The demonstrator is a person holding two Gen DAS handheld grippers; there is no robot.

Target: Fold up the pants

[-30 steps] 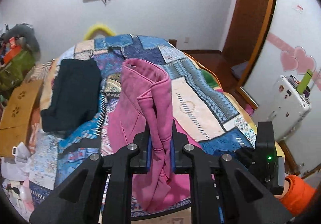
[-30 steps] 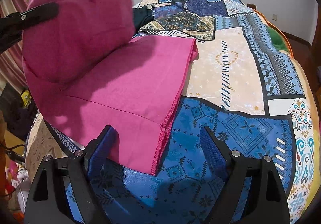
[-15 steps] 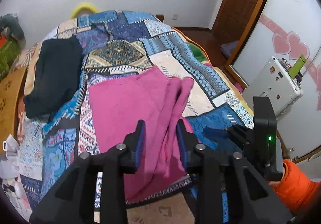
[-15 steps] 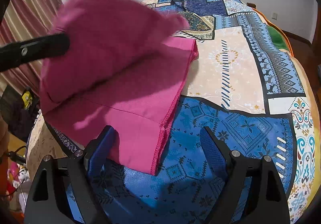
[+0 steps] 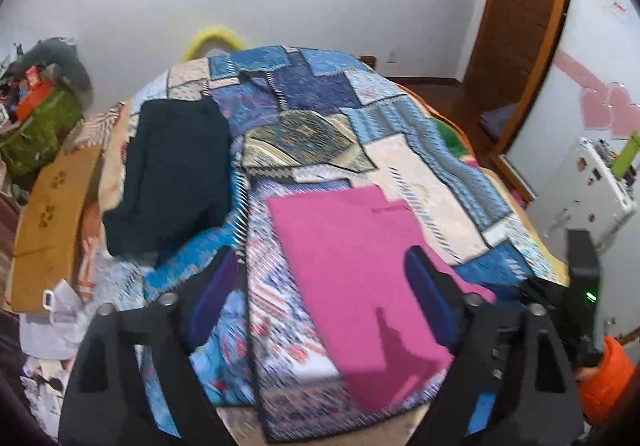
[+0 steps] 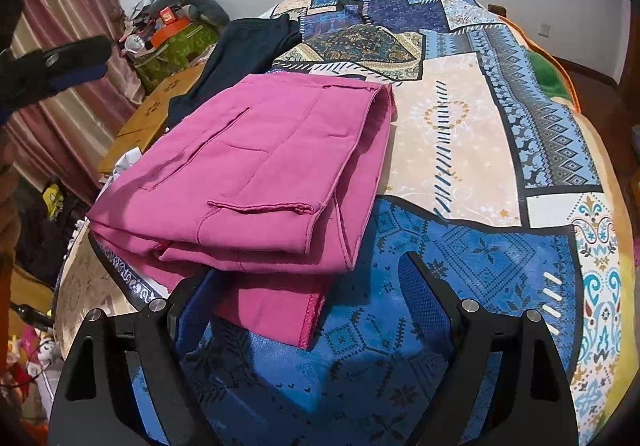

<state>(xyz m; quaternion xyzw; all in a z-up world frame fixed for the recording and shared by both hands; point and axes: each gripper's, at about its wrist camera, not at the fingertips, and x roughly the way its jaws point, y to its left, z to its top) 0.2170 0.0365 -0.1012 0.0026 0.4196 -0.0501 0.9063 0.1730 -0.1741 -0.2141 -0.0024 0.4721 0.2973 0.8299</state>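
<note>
The pink pants [image 6: 256, 182] lie folded in a flat stack on the bed [image 6: 472, 150], over its patchwork quilt, near the front edge. The left claw [image 5: 320, 286] is released, jaws spread wide and holding nothing, with the pants at its 12 to 1 o'clock. The right claw [image 6: 304, 294] is released too, its jaws spread just beside the stack's near corner at 11 o'clock. A dark garment [image 5: 172, 174] lies at the left claw's 10 o'clock.
</note>
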